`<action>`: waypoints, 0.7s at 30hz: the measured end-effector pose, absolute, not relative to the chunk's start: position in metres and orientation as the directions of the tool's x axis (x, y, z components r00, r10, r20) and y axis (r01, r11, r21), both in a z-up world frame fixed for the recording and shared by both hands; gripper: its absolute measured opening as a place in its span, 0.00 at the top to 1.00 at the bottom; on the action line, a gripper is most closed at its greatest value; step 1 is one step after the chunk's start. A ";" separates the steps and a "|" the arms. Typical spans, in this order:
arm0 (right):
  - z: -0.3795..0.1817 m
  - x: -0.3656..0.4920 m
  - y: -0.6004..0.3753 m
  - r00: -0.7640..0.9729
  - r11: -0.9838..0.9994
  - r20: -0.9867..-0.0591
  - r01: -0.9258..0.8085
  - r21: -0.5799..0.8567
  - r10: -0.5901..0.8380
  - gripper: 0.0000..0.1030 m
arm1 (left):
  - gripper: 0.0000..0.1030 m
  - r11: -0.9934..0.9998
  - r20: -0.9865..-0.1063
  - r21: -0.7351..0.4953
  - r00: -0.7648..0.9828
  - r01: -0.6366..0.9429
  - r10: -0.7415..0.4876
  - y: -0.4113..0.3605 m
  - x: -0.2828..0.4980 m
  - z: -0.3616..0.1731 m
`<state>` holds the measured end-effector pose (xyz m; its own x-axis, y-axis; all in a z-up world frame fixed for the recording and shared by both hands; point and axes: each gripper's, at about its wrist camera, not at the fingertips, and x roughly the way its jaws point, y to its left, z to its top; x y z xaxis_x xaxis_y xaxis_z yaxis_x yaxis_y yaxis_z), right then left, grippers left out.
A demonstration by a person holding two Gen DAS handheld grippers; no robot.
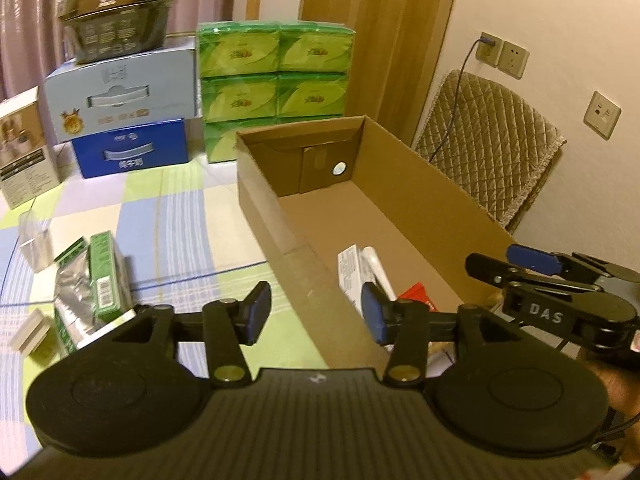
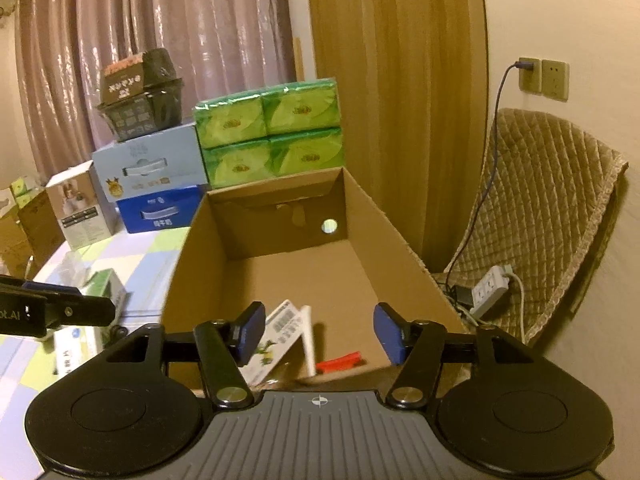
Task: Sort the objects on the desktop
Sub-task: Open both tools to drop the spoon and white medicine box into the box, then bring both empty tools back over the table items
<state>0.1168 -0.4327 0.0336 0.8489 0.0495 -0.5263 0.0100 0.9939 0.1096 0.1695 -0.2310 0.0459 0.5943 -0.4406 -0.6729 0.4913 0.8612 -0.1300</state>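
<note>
An open cardboard box (image 1: 256, 184) lies on the checked tablecloth. A white printed carton (image 1: 352, 272) and a small red item (image 1: 416, 294) lie at its near end. My left gripper (image 1: 316, 312) is open and empty, its blue pads astride the box's left wall. My right gripper (image 2: 320, 332) is open and empty above the box's near end, over the white carton (image 2: 284, 332) and the red item (image 2: 340, 362). The right gripper (image 1: 516, 268) also shows at the box's right wall. On the cloth left of the box lie a green carton (image 1: 104, 272) and a silver foil pack (image 1: 74, 296).
Stacked green tissue packs (image 1: 276, 88), blue and grey cartons (image 1: 132, 148) and a dark bowl pack (image 1: 116, 12) stand behind the box. A clear cup (image 1: 34, 240) and a small white block (image 1: 30, 330) sit far left. A quilted chair (image 2: 540, 216) and power strip (image 2: 490, 288) are at right.
</note>
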 end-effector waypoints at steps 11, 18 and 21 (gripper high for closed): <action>0.051 0.072 -0.393 0.847 0.988 -0.520 -0.040 0.148 0.112 0.20 | 0.37 0.887 -0.659 -0.084 0.643 0.453 -0.391 -0.192 0.132 0.058; 0.055 0.057 -0.372 0.829 0.986 -0.540 -0.073 0.153 0.145 0.09 | 0.22 0.898 -0.649 -0.077 0.662 0.432 -0.374 -0.167 0.114 0.066; 0.055 0.053 -0.364 0.821 0.983 -0.546 -0.094 0.156 0.165 0.05 | 0.15 0.904 -0.649 -0.052 0.674 0.425 -0.354 -0.157 0.108 0.068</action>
